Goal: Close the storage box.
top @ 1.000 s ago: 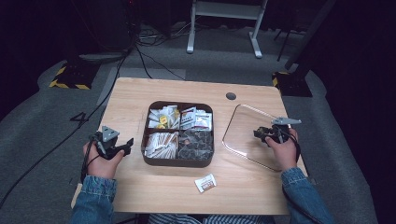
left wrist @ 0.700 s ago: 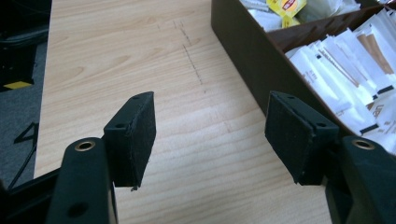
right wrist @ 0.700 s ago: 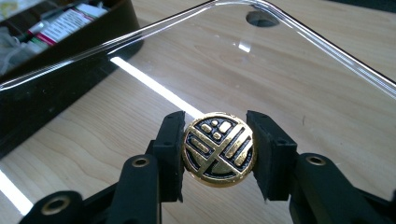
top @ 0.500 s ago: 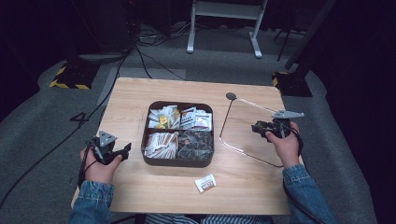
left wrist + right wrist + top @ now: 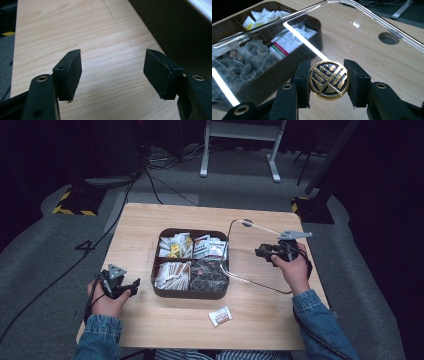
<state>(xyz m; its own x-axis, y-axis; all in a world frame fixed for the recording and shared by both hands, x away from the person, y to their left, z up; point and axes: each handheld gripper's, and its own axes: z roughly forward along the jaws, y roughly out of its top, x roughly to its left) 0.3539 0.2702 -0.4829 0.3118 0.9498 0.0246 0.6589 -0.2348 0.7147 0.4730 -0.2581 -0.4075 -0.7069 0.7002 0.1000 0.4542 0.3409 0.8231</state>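
A dark brown box [image 5: 190,294] with four compartments of sachets and tea bags sits mid-table. Its clear lid [image 5: 250,257] stands tilted on edge just right of the box, lifted by its round gold-and-black knob [image 5: 329,80]. My right gripper [image 5: 264,252] is shut on that knob [image 5: 329,82], and through the lid [image 5: 352,22] I see the box [image 5: 294,57] beyond. My left gripper [image 5: 131,287] rests low over the table left of the box, jaws wide apart and empty [image 5: 112,72]. The box's dark wall [image 5: 170,27] is close on its right.
A loose white sachet [image 5: 220,316] lies on the table in front of the box. A round hole [image 5: 388,38] is cut in the tabletop near the far right edge. Cables and a stand's feet lie on the floor beyond the table.
The right gripper has raised the lid from lying flat on the table to standing on edge, swinging it toward the box. The left hand has drifted slightly toward the front.
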